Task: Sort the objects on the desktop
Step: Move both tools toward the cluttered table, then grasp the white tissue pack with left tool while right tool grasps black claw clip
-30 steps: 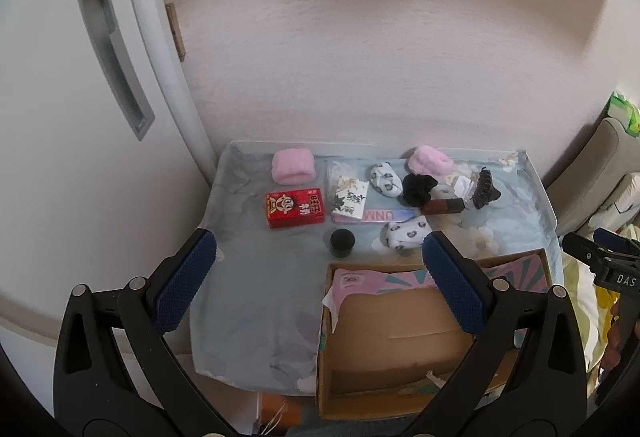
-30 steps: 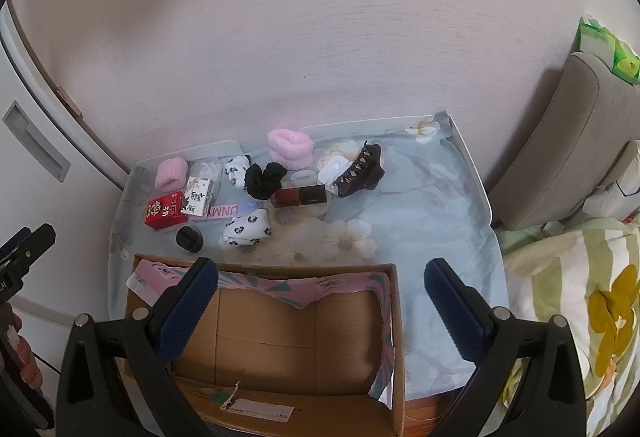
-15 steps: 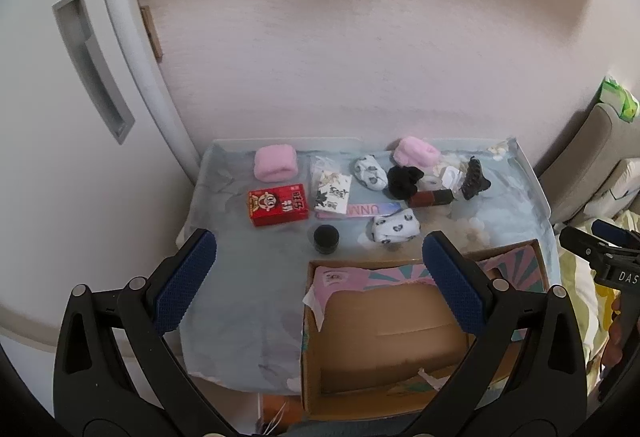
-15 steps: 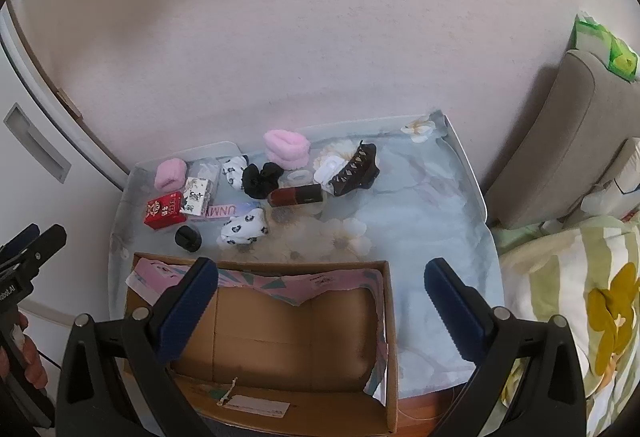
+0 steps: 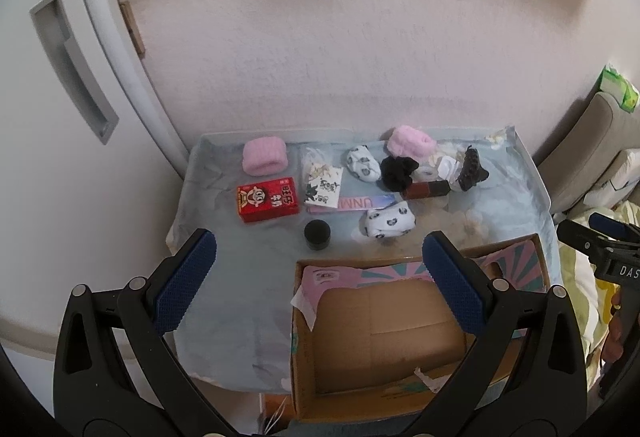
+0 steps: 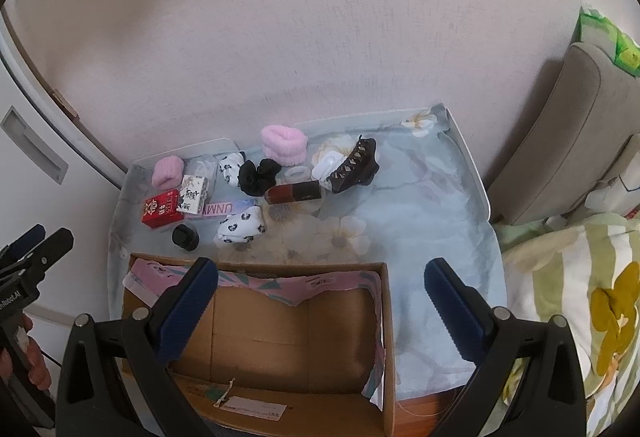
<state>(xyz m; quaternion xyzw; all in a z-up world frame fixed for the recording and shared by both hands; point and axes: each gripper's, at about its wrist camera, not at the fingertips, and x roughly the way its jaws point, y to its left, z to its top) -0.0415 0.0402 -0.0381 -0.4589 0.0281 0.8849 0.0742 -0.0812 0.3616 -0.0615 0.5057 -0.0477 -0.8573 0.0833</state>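
Small objects lie along the far side of a cloth-covered table [image 5: 224,325]: a red box [image 5: 268,199], a pink roll [image 5: 265,156], a black round jar [image 5: 317,234], patterned socks [image 5: 390,223], a black scrunchie [image 5: 398,173], a dark tube [image 5: 426,190] and a dark hair claw [image 5: 472,169]. An open, empty cardboard box [image 5: 384,329] sits at the near edge. My left gripper [image 5: 320,289] is open and empty, above the box's left part. My right gripper [image 6: 320,301] is open and empty, above the same box [image 6: 280,333]. The hair claw [image 6: 354,167] and socks [image 6: 242,225] lie beyond it.
A white door [image 5: 52,97] stands left of the table, a wall behind it. A beige cushion [image 6: 560,137] and a striped floral bedcover [image 6: 580,301] lie to the right. A pink fluffy band [image 6: 284,143] and a white clip [image 6: 330,163] are at the back.
The left gripper's view shifted left then back right, with the table drifting lower in frame. The right gripper rose slightly. Both stayed open; no object moved.
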